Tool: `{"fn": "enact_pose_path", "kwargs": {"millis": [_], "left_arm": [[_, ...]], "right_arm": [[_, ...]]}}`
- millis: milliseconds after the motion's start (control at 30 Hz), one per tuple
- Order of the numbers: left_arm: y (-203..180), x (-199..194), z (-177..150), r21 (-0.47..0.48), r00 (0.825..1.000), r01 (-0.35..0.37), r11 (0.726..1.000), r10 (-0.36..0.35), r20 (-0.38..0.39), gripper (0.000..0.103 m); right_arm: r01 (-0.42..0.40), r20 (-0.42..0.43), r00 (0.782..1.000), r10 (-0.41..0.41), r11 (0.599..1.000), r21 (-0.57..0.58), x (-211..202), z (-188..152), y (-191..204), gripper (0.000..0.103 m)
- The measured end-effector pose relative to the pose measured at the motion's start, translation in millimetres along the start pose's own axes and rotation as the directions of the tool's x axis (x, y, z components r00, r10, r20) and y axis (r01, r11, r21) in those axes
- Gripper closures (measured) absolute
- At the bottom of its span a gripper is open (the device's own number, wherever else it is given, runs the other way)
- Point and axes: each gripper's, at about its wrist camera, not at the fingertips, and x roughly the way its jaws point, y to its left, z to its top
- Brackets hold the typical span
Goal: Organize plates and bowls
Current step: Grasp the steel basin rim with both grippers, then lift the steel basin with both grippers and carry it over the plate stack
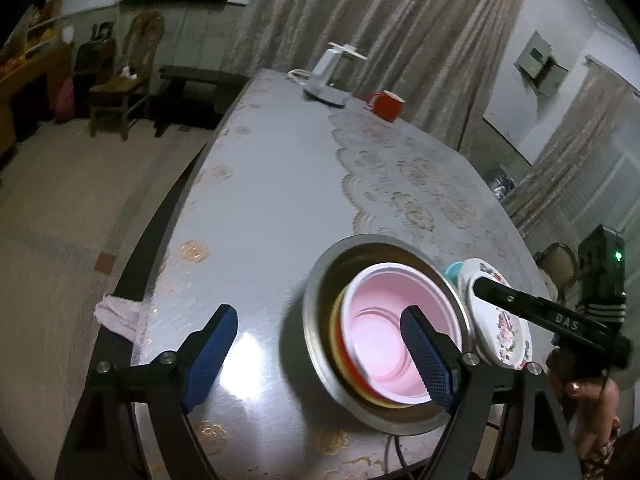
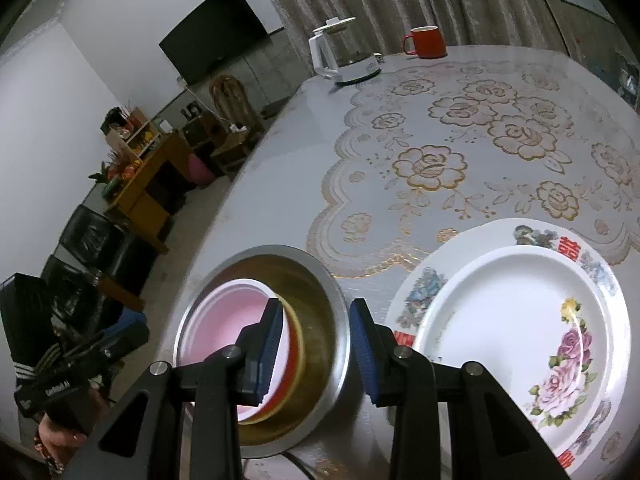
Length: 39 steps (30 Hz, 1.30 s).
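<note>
I see a metal bowl (image 1: 384, 364) on the table (image 1: 260, 220), with a pink bowl (image 1: 400, 340) nested inside on red and yellow ones. My left gripper (image 1: 320, 360) hangs above it, jaws wide apart and holding nothing. My right gripper (image 2: 316, 356) straddles the metal bowl's rim, partly open, pads clear of the rim. Two stacked floral plates (image 2: 520, 320) lie just beside the bowl.

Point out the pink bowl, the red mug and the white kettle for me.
pink bowl (image 1: 384, 320): left wrist view, inner floor.
red mug (image 2: 429, 43): right wrist view, side of body.
white kettle (image 2: 352, 65): right wrist view, lower body.
</note>
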Motion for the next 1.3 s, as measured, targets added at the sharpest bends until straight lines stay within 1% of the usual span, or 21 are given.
{"fn": "enact_pose_path", "kwargs": {"millis": [100,200,300,400,600,633,700,800,933,1100,1167,1233,1267,1300], "left_arm": [[8.8,2.2,-2.3,-0.022,1.0,0.004,1.0,-0.005,-0.013,0.019],[17.0,5.4,-4.8,-0.055,0.999,0.028,0.998,-0.03,-0.034,0.019],[24.2,9.2,-8.4,-0.084,0.998,0.037,0.996,-0.041,-0.054,0.021],[25.8,11.2,-12.1,-0.081,0.997,0.037,0.996,-0.043,-0.067,0.028],[28.0,14.6,-19.2,-0.082,0.994,0.051,0.995,-0.059,-0.097,0.035],[27.4,15.2,-20.3,-0.08,0.993,0.056,0.995,-0.064,-0.102,0.038],[24.8,17.6,-21.9,-0.068,0.99,0.072,0.995,-0.08,-0.12,0.041],[20.7,20.8,-25.1,-0.041,0.987,0.067,0.997,-0.072,-0.141,0.04],[21.8,19.6,-28.0,-0.037,0.984,0.09,0.995,-0.095,-0.15,0.04],[17.5,17.6,-31.3,-0.013,0.979,0.103,0.995,-0.104,-0.176,0.04],[16.1,18.6,-31.3,-0.005,0.977,0.107,0.994,-0.106,-0.183,0.04],[15.9,20.3,-31.3,-0.005,0.976,0.112,0.994,-0.111,-0.189,0.041],[15.7,21.4,-31.6,-0.004,0.975,0.115,0.993,-0.113,-0.191,0.042],[15.1,23.2,-30.8,-0.004,0.974,0.124,0.992,-0.123,-0.191,0.046]], "right_arm": [[-0.001,-0.002,1.0,0.001,1.0,-0.015,0.5,-0.5,-1.4,0.068],[-0.017,-0.002,1.0,0.017,0.999,-0.038,1.4,1.5,-1.8,0.068],[0.002,-0.015,1.0,-0.004,0.996,-0.092,5.7,7.1,-1.1,0.068],[0.015,-0.042,0.999,-0.02,0.992,-0.122,12.8,13.0,-3.1,0.068],[0.027,-0.09,0.995,-0.044,0.982,-0.187,27.0,20.3,-2.6,0.069],[0.031,-0.097,0.994,-0.051,0.98,-0.198,29.0,20.6,-1.8,0.069],[0.034,-0.113,0.992,-0.06,0.974,-0.223,33.2,21.2,0.1,0.07],[0.029,-0.144,0.987,-0.066,0.969,-0.247,40.4,21.4,1.8,0.07],[0.037,-0.174,0.98,-0.094,0.951,-0.306,48.3,20.3,7.4,0.073],[0.003,-0.229,0.97,-0.083,0.944,-0.331,59.6,20.2,8.7,0.075],[-0.001,-0.244,0.965,-0.091,0.937,-0.35,64.0,19.4,11.1,0.075],[-0.003,-0.259,0.96,-0.104,0.924,-0.382,68.9,17.7,15.1,0.078],[-0.01,-0.267,0.958,-0.103,0.921,-0.39,70.8,17.2,16.2,0.082],[-0.018,-0.277,0.955,-0.101,0.918,-0.397,73.4,15.9,17.7,0.086]]}}
